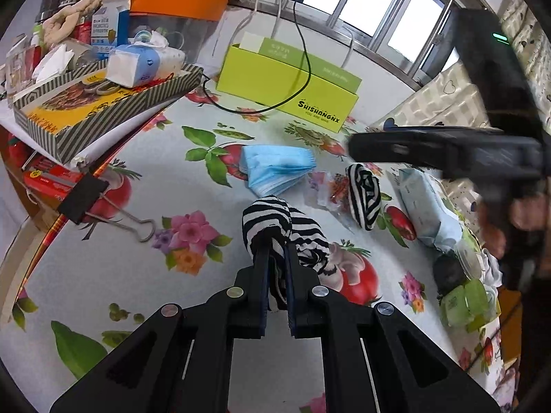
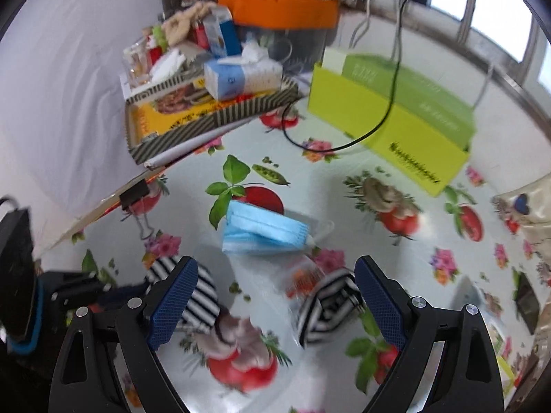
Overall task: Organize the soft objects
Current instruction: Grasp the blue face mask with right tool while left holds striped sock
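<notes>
Floral oilcloth covers the bench (image 2: 344, 206): your left gripper (image 1: 273, 261) fingers clamp one striped sock (image 1: 275, 223), while your right gripper (image 2: 275, 296) hangs wide open, the second striped sock (image 2: 327, 306) lying between its fingers, nearer the right one.

light: bright day | source: big window with metal bars (image 1: 378, 10), washed out white | shadows: soft | blur: right view smeared, sharp left view except black right gripper (image 1: 347, 144) below the window | edges: bent, dark corners
</notes>
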A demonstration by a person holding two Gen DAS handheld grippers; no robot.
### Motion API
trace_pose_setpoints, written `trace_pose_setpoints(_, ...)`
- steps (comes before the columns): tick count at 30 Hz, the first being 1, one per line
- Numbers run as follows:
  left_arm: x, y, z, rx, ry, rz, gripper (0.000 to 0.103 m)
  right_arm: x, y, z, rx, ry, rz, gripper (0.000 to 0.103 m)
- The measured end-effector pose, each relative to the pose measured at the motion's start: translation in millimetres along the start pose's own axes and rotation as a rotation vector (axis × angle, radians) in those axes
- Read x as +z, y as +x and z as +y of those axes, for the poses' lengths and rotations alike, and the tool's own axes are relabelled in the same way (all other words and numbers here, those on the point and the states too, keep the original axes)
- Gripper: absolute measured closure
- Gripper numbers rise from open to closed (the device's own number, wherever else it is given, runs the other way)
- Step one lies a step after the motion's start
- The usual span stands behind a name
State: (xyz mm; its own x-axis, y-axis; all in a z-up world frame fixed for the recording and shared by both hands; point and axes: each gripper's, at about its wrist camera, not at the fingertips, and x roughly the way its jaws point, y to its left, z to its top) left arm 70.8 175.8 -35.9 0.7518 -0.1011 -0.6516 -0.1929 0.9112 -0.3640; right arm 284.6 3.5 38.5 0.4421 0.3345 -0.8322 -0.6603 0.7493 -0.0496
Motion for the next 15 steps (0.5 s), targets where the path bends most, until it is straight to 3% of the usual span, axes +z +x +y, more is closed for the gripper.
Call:
trace_pose_setpoints(9,0,0,11,-0.003,-0.021,-0.002,0.094,28,59,-5,0.041,0.021,0.112,0.010)
trace_pose_setpoints(12,-1,-2,14,-0.003,-0.021,-0.003,0.094,30,64,3,0.041,-0.109,0.127,0.010)
trace_pose_setpoints(15,0,-3,16,-0.002,-0.022,-0.007,0.094,25,63,19,-0.033,-0.321,0.144,0.010)
